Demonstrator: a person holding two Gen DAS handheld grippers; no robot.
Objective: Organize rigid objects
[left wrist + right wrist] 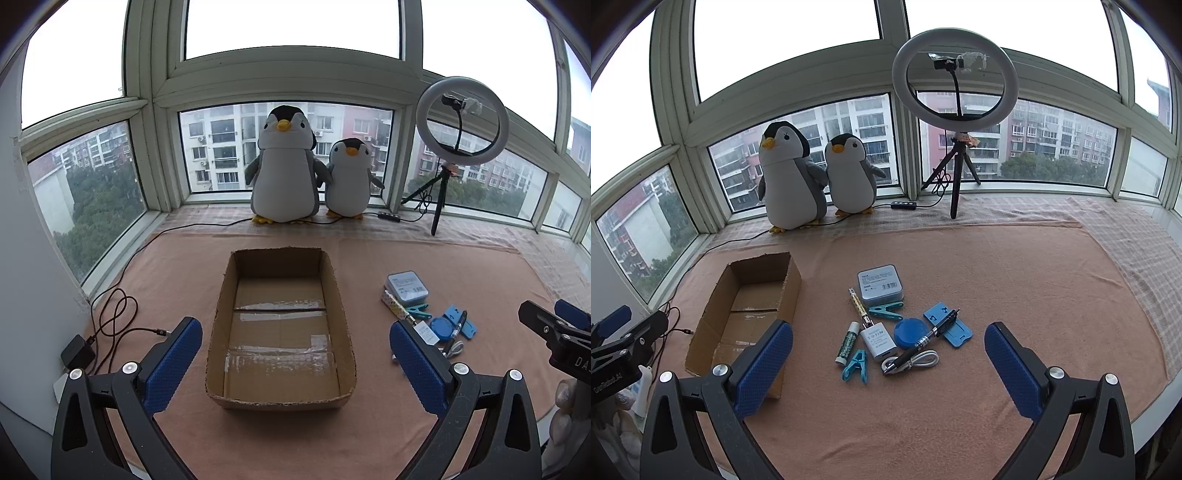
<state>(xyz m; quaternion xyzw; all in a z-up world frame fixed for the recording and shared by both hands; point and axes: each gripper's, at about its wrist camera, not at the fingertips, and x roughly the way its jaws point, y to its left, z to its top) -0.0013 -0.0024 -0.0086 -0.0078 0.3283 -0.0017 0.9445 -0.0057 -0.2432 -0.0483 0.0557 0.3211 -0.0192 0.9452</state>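
Note:
An empty open cardboard box [343,306] [792,280] lies on the pink cloth. Right of it lies a cluster of small items: a grey square tin [881,286] [406,288], a patterned tube [858,304], two teal clothes pegs [886,310] [856,365], a white charger plug [877,341], a lip balm stick [846,343], a blue round lid [910,332], a blue card holder [955,330], a black pen [923,341] and a white cable [923,360]. My left gripper [295,347] is open in front of the box. My right gripper [888,350] is open, just short of the cluster.
Two penguin plush toys [284,166] [849,173] stand by the window at the back. A ring light on a tripod [955,77] stands behind the cluster. A black cable and adapter [77,352] lie left of the box. The cloth's front edge is close below.

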